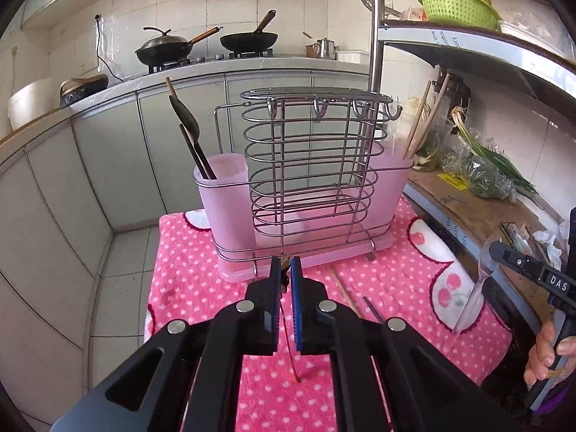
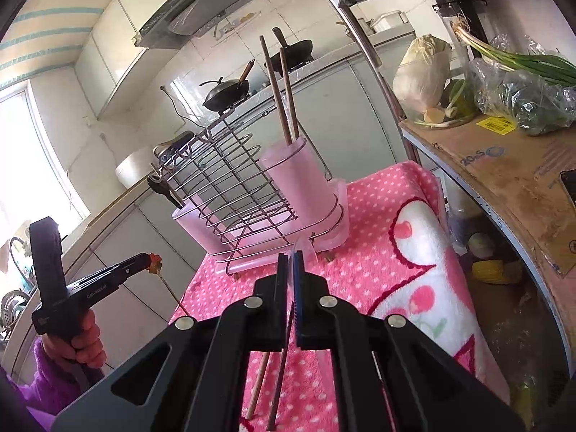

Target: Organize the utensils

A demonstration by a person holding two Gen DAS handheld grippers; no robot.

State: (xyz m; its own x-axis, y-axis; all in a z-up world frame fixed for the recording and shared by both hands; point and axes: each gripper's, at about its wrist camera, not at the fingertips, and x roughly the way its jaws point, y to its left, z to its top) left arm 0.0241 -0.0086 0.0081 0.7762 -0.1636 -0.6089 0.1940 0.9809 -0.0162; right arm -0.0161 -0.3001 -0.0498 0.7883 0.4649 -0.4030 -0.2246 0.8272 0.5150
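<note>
Left fingers [image 1: 286,270] are pinched on a thin skewer-like stick [image 1: 289,342] with an orange top, its long axis hanging down and back toward the pink worktop cloth [image 1: 201,252]. Right fingers [image 2: 291,262] are clamped on a clear plastic spoon [image 2: 304,248], bowl up. Just ahead of both stands the pink utensil rack [image 1: 230,198] (wire basket in the middle); its right cup [image 2: 295,176] lies straight beyond the right fingers, nearer that hand.

I'm working in a home kitchen: beyond my tongs, woks [image 1: 163,50] sit on a gas stove [image 1: 212,60] under a range hood [image 2: 201,3], tiled wall [image 1: 230,14] behind, vegetables [image 2: 522,86] shelved right.
</note>
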